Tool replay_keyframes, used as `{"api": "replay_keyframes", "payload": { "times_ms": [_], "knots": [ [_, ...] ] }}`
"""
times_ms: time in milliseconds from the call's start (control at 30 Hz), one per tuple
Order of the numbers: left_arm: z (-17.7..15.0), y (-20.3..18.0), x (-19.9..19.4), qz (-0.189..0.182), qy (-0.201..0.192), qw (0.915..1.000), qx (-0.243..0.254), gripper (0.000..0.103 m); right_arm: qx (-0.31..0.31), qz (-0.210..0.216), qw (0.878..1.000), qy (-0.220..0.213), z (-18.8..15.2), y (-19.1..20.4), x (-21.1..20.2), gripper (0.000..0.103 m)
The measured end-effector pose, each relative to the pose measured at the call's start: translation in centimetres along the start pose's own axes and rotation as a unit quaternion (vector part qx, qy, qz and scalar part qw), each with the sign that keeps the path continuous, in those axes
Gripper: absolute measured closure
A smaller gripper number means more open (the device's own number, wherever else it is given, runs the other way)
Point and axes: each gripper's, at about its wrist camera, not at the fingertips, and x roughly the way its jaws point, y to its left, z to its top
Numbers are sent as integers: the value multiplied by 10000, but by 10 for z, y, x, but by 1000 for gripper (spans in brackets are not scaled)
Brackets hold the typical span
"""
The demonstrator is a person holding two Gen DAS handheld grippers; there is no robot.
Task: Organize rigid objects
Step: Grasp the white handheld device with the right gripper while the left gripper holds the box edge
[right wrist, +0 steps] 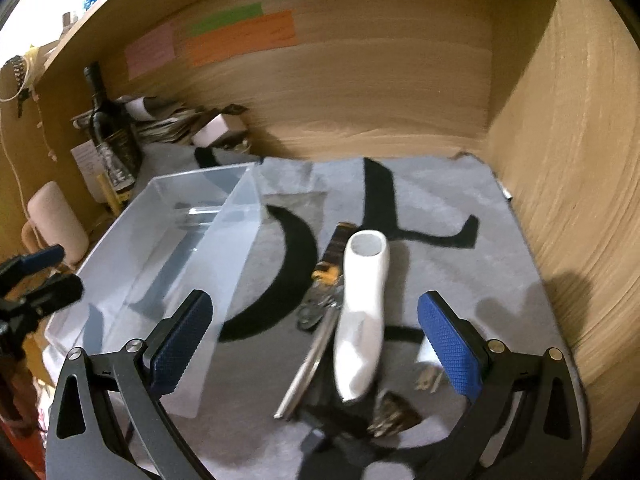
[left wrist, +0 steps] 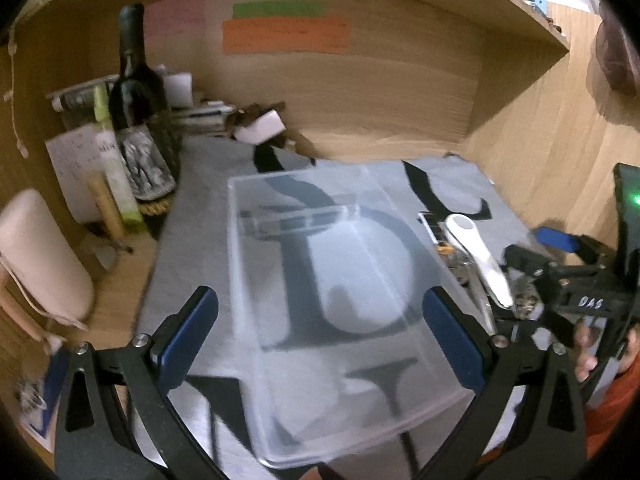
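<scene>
A clear plastic box lies on the grey printed cloth; it also shows in the right wrist view, with a small clear item inside. My left gripper is open and empty, its pads either side of the box's near end. My right gripper is open and empty over a pile of objects right of the box: a white handle-shaped tool, a metal rod, a small striped item and dark bits. The white tool also shows in the left wrist view, beside the right gripper.
A dark wine bottle stands at the back left with papers, a pale box and a pink cushioned object. Wooden walls close the back and right side. Coloured notes hang on the back wall.
</scene>
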Motion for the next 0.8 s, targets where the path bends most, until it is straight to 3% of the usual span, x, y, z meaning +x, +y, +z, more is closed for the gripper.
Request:
{"api": "replay_keyframes", "payload": {
  "times_ms": [133, 233, 333, 400, 533, 700, 800],
  "knots": [
    [7, 15, 3, 214, 25, 9998, -10, 1, 12, -209, 9998, -50, 5, -15, 1, 1],
    [14, 28, 13, 354, 241, 9991, -55, 22, -12, -307, 9995, -63, 9, -23, 3, 1],
    [18, 39, 28, 274, 534, 9980, -180, 28, -74, -384, 9992, -54, 12, -29, 4, 2],
    [19, 46, 36, 199, 707, 9969, -290, 36, -117, -372, 9992, 20, 13, -31, 7, 9],
    [19, 58, 56, 71, 1117, 9928, -417, 65, -117, -67, 9993, 335, 17, -37, 23, 22],
    [23, 63, 65, 122, 1254, 9913, -393, 69, -246, -47, 9979, 591, 19, -35, 41, 44],
    [26, 62, 66, 213, 1266, 9911, -338, 75, -358, -36, 9961, 810, 22, -33, 56, 50]
  ]
}}
